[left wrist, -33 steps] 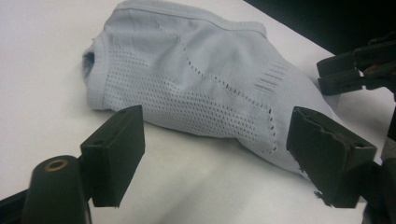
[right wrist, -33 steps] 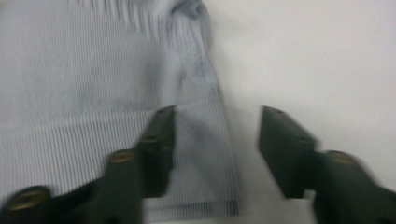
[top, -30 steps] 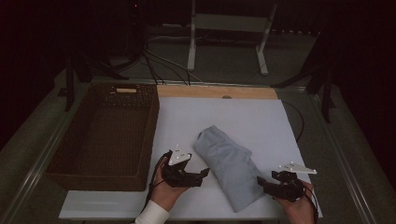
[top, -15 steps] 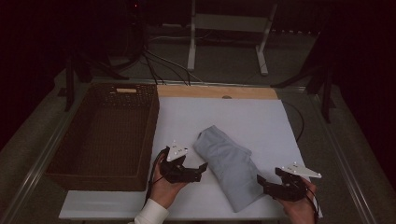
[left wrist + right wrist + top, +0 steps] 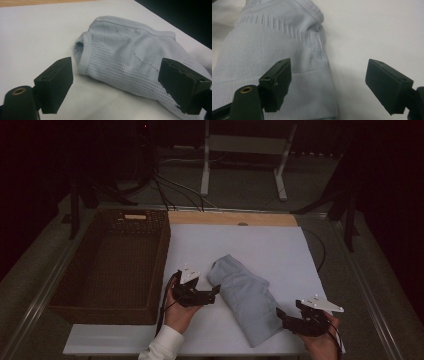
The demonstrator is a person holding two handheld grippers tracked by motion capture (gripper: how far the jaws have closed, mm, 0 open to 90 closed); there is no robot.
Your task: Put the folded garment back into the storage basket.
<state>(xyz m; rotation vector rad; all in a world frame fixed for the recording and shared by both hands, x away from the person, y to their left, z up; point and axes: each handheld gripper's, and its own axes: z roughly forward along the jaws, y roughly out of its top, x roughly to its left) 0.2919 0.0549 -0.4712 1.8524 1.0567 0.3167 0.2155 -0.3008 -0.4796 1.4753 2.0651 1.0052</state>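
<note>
A folded light blue knit garment [image 5: 245, 300] lies slantwise on the white table top [image 5: 260, 245]. My left gripper [image 5: 214, 293] is at its upper left end, open. Its jaws have just been closing a little. In the left gripper view [image 5: 117, 72] the garment's mesh end [image 5: 130, 50] lies between the jaws, unpressed. My right gripper [image 5: 281, 315] is at the garment's lower right end, open after its jaws have just been opening. In the right gripper view [image 5: 329, 70] the ribbed hem [image 5: 312, 87] lies between the jaws, and the left jaw hangs over the cloth [image 5: 274, 37].
A dark wicker basket [image 5: 162, 250] stands along the table's left side, close to my left hand. A wooden strip [image 5: 230, 218] runs along the table's far edge. Beyond it are cables and a white stand [image 5: 240, 150] on the floor.
The left gripper has edged slightly up toward the garment's end. The right hand has kept still, and the garment lies where it was.
</note>
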